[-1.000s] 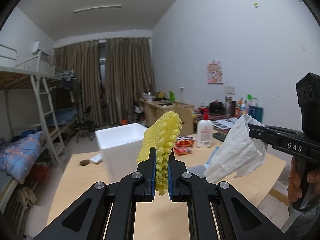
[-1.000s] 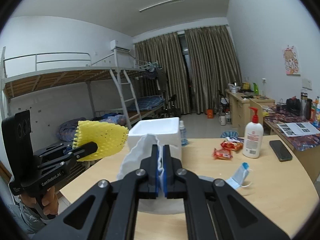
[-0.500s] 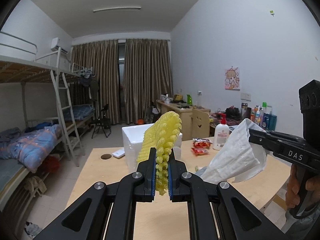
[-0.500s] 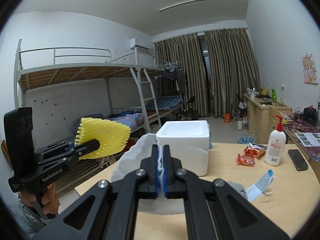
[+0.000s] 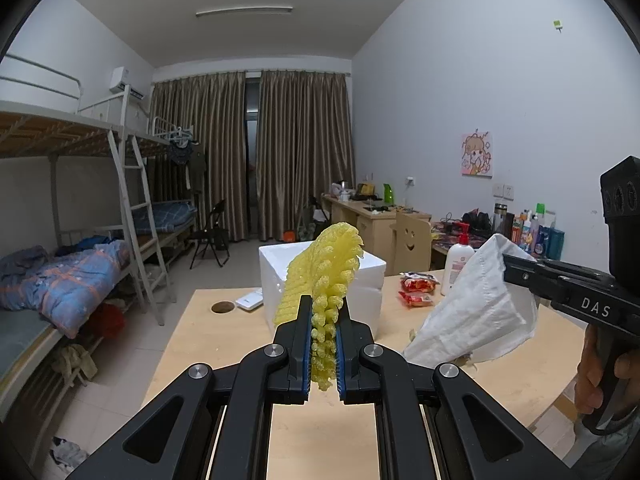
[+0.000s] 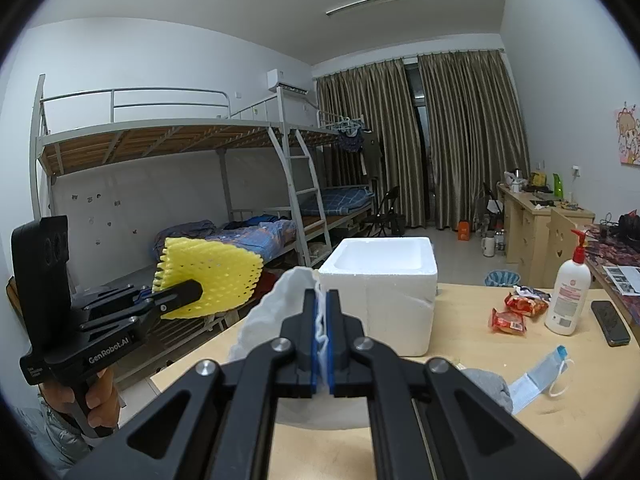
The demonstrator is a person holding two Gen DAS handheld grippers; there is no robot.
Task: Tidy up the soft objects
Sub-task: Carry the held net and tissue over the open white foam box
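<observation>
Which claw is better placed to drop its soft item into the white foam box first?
Probably the left claw: its yellow foam net lines up right before the white foam box, while the right claw holds the white cloth off to the side.

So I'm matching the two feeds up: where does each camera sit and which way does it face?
Left wrist: on the left gripper, facing along its fingers over the wooden table; it pinches the yellow foam net; right gripper and hand at right.
Right wrist: on the right gripper, which pinches the white cloth; left gripper and hand at left.
Shared: white foam box, curtains, bunk bed.
</observation>
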